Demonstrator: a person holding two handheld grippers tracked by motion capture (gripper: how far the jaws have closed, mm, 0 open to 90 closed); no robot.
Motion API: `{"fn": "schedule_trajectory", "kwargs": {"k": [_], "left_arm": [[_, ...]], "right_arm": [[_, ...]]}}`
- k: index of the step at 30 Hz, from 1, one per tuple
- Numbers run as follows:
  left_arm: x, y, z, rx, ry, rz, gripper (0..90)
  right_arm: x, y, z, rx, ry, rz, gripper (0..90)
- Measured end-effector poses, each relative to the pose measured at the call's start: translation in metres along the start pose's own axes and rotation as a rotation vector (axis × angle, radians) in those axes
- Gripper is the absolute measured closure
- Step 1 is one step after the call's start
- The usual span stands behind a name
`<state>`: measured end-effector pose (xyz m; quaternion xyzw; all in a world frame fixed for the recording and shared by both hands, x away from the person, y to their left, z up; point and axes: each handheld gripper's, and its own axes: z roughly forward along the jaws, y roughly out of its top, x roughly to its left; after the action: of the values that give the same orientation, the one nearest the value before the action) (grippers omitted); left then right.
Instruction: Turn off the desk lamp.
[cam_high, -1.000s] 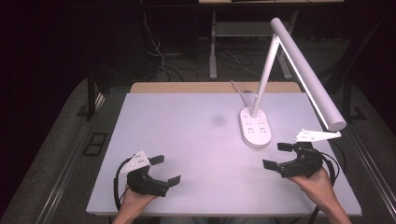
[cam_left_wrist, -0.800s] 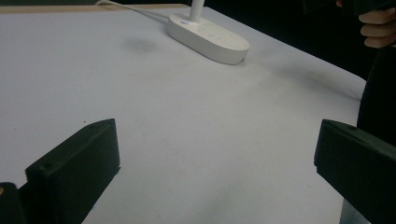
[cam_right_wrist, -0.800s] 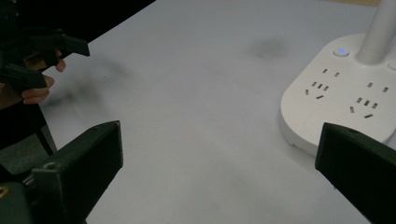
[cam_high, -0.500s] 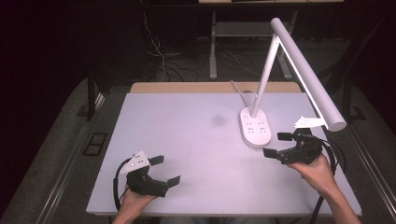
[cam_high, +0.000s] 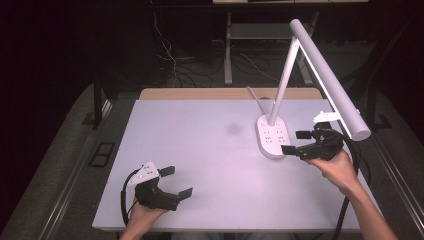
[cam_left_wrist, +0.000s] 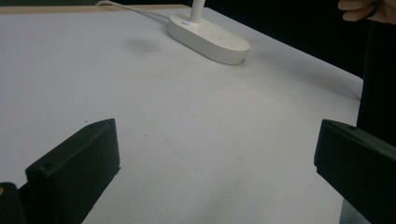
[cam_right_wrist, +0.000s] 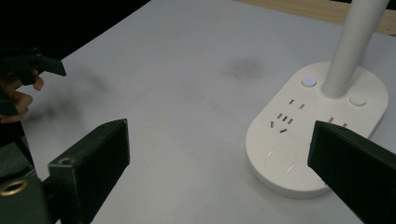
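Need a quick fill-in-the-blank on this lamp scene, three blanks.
1. The right gripper hovers beside the desk lamp's oval ____, jaws open.
2. The left gripper has ____ between its open jaws.
3. The colour of the lamp is ____.
Missing words: base; nothing; white

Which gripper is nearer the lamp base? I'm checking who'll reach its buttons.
Right. The right gripper hovers open beside the lamp base; the left gripper sits open across the table's near edge.
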<state>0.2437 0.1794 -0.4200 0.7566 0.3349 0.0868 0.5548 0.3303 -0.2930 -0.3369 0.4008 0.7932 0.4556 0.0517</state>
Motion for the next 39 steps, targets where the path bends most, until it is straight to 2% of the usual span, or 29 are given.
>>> {"fn": "schedule_trajectory", "kwargs": {"k": [16,24,30,33,34,35,37,38,39], "left_arm": [[0.002,0.0,-0.002,-0.005,0.001,-0.004,0.0],[0.002,0.0,-0.002,-0.006,0.0,-0.004,0.0],[0.003,0.0,-0.003,-0.006,0.004,0.0,0.0],[0.003,0.0,-0.002,-0.007,0.003,-0.003,0.0],[0.003,0.0,-0.002,-0.007,0.003,-0.003,0.0],[0.003,0.0,-0.002,-0.008,0.001,-0.004,0.0],[0.003,0.0,-0.002,-0.007,0.003,-0.003,0.0],[0.003,0.0,-0.002,-0.007,0.002,-0.002,0.0],[0.003,0.0,-0.002,-0.006,0.002,-0.002,0.0]], "right_arm": [[-0.025,0.021,0.009,0.017,-0.029,0.021,5.6],[-0.046,0.032,0.017,0.029,-0.06,0.042,5.7],[-0.055,0.034,0.022,0.034,-0.078,0.046,6.5],[-0.06,0.034,0.024,0.04,-0.079,0.048,14.8],[-0.064,0.034,0.025,0.055,-0.095,0.061,19.6],[-0.064,0.034,0.025,0.055,-0.095,0.061,19.6],[-0.07,0.033,0.027,0.05,-0.103,0.062,25.3],[-0.076,0.033,0.028,0.044,-0.107,0.073,32.2],[-0.076,0.033,0.028,0.044,-0.107,0.073,32.2]]}}
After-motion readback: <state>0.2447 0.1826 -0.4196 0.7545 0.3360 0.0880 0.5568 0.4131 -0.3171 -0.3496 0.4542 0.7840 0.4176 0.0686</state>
